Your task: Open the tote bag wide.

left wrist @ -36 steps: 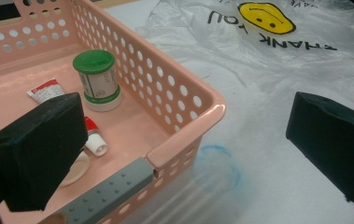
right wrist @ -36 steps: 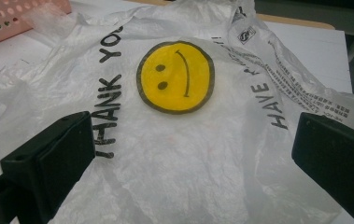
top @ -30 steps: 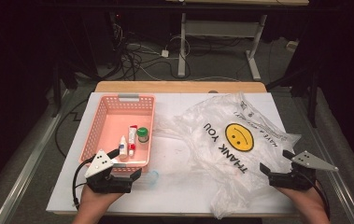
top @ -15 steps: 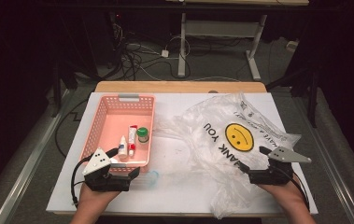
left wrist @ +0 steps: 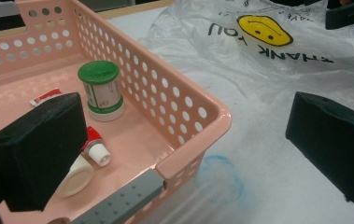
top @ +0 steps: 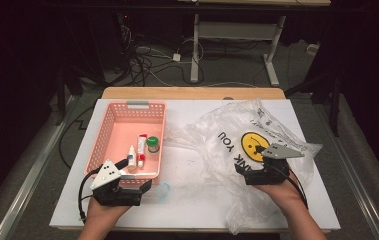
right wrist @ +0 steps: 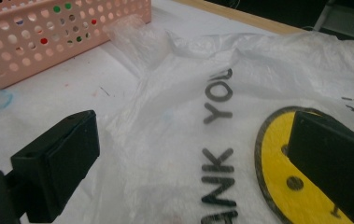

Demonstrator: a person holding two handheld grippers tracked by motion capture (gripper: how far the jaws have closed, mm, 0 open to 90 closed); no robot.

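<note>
A pink perforated basket (top: 122, 125) sits on the left of the white table. It holds a green-capped jar (left wrist: 101, 88), a red-and-white tube (left wrist: 93, 149) and a small white bottle (left wrist: 74, 175). My left gripper (top: 144, 186) is at the basket's near right corner. It is open, and its jaws straddle the basket rim (left wrist: 198, 116) with nothing held. A crumpled clear plastic bag (top: 227, 135) with a yellow smiley and "THANK YOU" print lies on the right. My right gripper (top: 243, 170) hovers open over that print (right wrist: 221, 154), one jaw above the smiley.
A faint blue ring (left wrist: 221, 175) lies on the table just outside the basket's near corner. The wooden table edge (top: 192, 93) runs along the back. Cables and desk legs are on the dark floor beyond. Bare white table (top: 187, 165) lies between the basket and the bag.
My right gripper has moved left and forward from the table's right edge onto the bag's smiley print. The left gripper has shifted a little near the basket corner.
</note>
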